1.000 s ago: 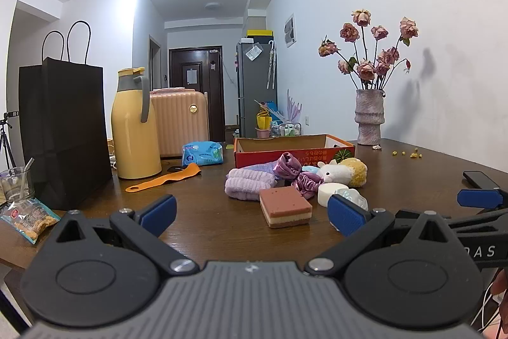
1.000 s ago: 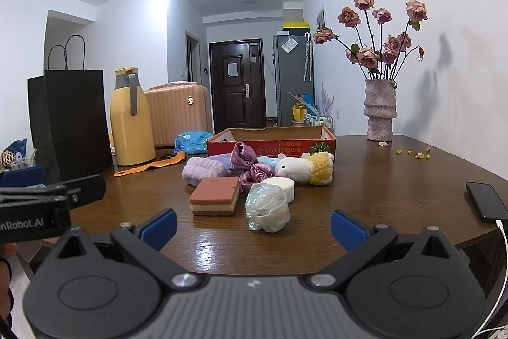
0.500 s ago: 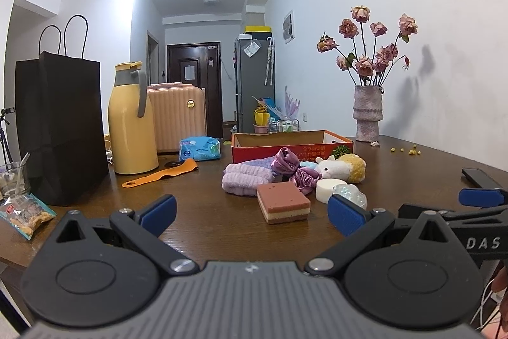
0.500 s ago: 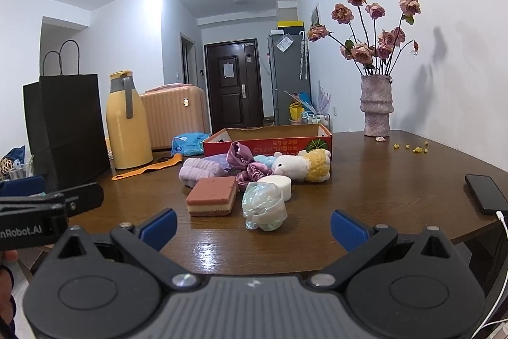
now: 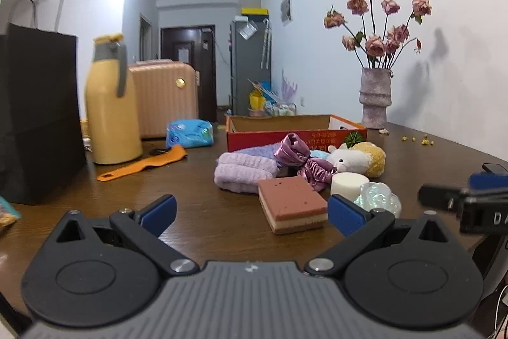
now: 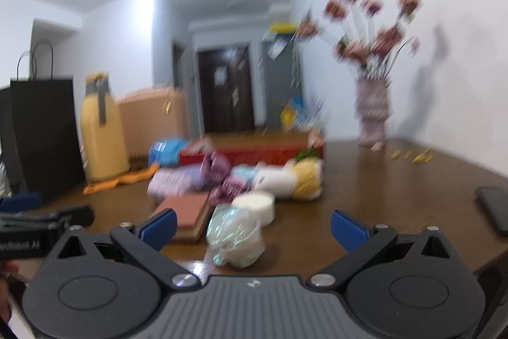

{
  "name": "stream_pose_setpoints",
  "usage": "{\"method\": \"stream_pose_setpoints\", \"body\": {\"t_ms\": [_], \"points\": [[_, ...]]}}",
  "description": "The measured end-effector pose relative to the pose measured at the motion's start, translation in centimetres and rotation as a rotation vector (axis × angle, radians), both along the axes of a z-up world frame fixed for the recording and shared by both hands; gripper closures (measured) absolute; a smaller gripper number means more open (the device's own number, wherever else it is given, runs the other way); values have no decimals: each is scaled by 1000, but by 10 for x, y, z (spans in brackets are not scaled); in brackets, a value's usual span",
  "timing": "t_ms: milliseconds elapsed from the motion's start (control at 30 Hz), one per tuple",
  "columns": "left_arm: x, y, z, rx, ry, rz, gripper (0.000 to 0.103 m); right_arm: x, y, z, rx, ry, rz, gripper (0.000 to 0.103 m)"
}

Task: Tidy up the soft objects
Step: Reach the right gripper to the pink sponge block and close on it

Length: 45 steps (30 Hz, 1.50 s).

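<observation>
A pile of soft things lies mid-table before an open red cardboard box (image 5: 297, 129): a lilac towel (image 5: 244, 172), purple scrunchies (image 5: 293, 148), a white and yellow plush (image 5: 358, 159), a white round sponge (image 5: 349, 183), a brown layered sponge (image 5: 290, 202) and a shiny crinkled ball (image 6: 235, 235). My left gripper (image 5: 252, 212) is open, just short of the brown sponge. My right gripper (image 6: 252, 226) is open, with the shiny ball low between its fingers; that view is blurred. Each gripper shows at the edge of the other's view.
A black paper bag (image 5: 35, 113), a yellow flask (image 5: 111, 104) and an orange strap (image 5: 143, 166) stand at the left. A vase of dried roses (image 5: 374, 97) is at the back right, a phone (image 6: 495, 210) near the right edge.
Both grippers have moved forward toward the pile, so the objects look larger. The right wrist view is now motion-blurred and the shiny ball lies between its fingers.
</observation>
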State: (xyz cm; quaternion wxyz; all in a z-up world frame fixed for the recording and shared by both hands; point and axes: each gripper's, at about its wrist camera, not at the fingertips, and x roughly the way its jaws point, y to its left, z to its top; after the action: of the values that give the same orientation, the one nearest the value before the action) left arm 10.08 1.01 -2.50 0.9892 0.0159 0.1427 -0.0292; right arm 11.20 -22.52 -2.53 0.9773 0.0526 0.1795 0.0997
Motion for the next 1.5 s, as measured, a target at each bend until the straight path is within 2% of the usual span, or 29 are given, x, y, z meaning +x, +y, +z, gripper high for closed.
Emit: {"method": "stream_pose_setpoints", "body": {"t_ms": [100, 133, 167, 233, 267, 367, 467, 567, 633, 667, 700, 767, 800, 900, 967, 1000, 1033, 1067, 1233, 1400, 1433, 1500], "points": [[26, 8, 1, -18, 21, 9, 0, 17, 2, -1, 85, 48, 43, 7], [35, 12, 1, -18, 22, 26, 0, 22, 6, -3, 100, 57, 79, 21], [43, 15, 2, -14, 22, 42, 0, 26, 11, -5, 96, 72, 111, 41], [60, 23, 1, -12, 33, 69, 0, 35, 25, -13, 68, 112, 168, 63], [67, 26, 0, -15, 45, 77, 0, 41, 32, -17, 69, 136, 201, 67], [91, 36, -4, -36, 97, 98, 0, 62, 51, -28, 69, 197, 262, 68], [109, 40, -8, -46, 132, 102, 0, 83, 54, -31, 14, 219, 224, 67], [122, 43, -10, -69, 156, 92, 0, 105, 37, -26, -16, 203, 175, 63], [130, 45, -11, -88, 178, 95, 0, 114, 28, -19, -5, 189, 164, 56], [133, 45, -11, -96, 186, 99, 0, 115, 26, -16, 5, 185, 179, 49], [135, 45, -11, -102, 193, 101, 0, 116, 30, -15, 21, 185, 202, 46], [139, 45, -11, -109, 207, 104, 0, 118, 42, -17, 48, 200, 242, 30], [140, 45, -12, -109, 214, 106, 0, 119, 50, -19, 49, 204, 255, 28], [142, 46, -12, -114, 244, 105, 0, 125, 74, -25, 3, 202, 259, 28], [141, 49, -11, -120, 248, 115, 0, 132, 83, -29, -15, 227, 258, 31], [139, 51, -10, -121, 246, 115, 0, 133, 84, -31, 5, 233, 273, 33], [138, 52, -9, -124, 244, 115, 0, 134, 83, -32, 21, 241, 291, 41], [136, 54, -8, -126, 242, 119, 0, 133, 84, -31, 30, 249, 306, 45], [127, 54, -3, -139, 227, 124, 0, 120, 76, -31, 31, 259, 371, 50], [122, 49, -2, -132, 229, 108, 0, 93, 56, -23, -36, 303, 582, 48], [123, 49, -3, -138, 236, 100, 0, 90, 51, -20, -52, 303, 576, 47], [126, 46, -5, -148, 246, 93, 0, 84, 39, -15, -118, 264, 495, 42]]}}
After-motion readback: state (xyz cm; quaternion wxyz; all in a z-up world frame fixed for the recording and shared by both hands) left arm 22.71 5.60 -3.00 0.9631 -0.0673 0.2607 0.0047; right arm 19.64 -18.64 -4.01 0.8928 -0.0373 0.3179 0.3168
